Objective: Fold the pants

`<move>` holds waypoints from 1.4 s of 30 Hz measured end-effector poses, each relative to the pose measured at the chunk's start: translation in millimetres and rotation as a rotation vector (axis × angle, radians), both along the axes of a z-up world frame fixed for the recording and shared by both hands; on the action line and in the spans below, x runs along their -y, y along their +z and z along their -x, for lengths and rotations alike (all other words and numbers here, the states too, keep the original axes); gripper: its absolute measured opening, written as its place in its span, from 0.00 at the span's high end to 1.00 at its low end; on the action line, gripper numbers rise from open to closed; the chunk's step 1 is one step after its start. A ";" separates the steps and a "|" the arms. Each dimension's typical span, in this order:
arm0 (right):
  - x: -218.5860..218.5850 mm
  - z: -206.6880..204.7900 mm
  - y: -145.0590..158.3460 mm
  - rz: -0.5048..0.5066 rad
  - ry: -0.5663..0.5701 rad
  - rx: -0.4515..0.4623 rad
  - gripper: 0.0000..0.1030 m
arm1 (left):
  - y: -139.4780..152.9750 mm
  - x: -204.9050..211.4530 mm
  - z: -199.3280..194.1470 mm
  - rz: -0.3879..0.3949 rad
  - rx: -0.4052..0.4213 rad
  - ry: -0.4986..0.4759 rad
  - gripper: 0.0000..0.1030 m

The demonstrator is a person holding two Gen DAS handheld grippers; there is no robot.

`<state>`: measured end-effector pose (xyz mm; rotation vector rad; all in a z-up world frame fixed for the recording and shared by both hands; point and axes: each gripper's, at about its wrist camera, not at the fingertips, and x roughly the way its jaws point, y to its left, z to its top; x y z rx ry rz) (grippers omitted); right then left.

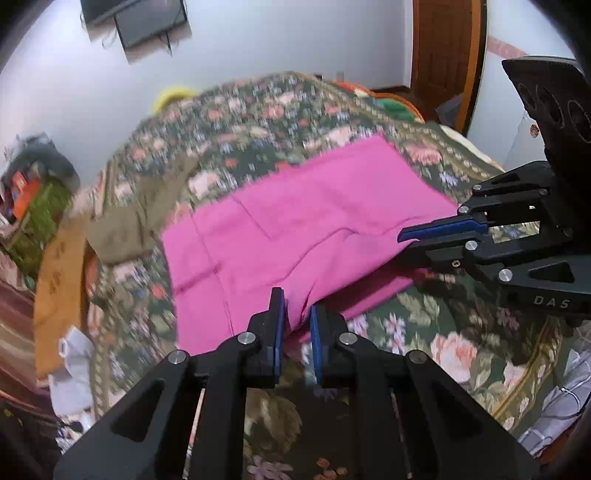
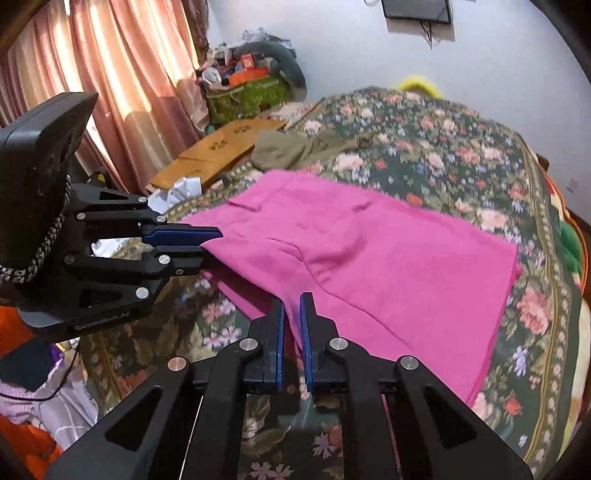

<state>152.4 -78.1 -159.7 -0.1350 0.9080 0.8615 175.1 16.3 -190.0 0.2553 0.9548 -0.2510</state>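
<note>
- The pink pants [image 1: 295,229] lay spread across the middle of the bed, on top of a floral bedspread [image 1: 454,343], partly folded, with a pocket seam showing on the top layer.
- The left tool [image 1: 296,317] sat at 6 o'clock in its own view, its blue pads nearly together with a bunch of the pink fabric's near edge pinched between them. So it had hold of the pants.
- In the right wrist view the left tool [image 2: 212,243] came in from 9 o'clock, fingers stacked one over the other and clamped on the corner of the pants.
- The right tool [image 2: 291,317] was at 6 o'clock in its own view, pads almost closed, with a fold of the pants' near edge gripped in the narrow gap.
- From the left wrist view the right tool [image 1: 406,247] reached in from 3 o'clock, and the pink cloth ran right up into its tips.
- The near edge of the pants was lifted a bit off the bedspread between the two tools.
- An olive-green garment [image 2: 291,147] sat at the far side of the bed, around 11 o'clock, apart from the pants.
- A brown cardboard box [image 2: 218,151] was just beside the bed near it, pink curtains [image 2: 122,74] behind.
- A dark screen [image 1: 147,22] hung on the wall at 12 o'clock.
</note>
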 end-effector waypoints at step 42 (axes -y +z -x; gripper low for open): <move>72.4 -15.6 -31.5 -0.005 -0.282 -0.178 0.47 | -21.1 -87.0 -10.8 0.131 -0.038 0.303 0.20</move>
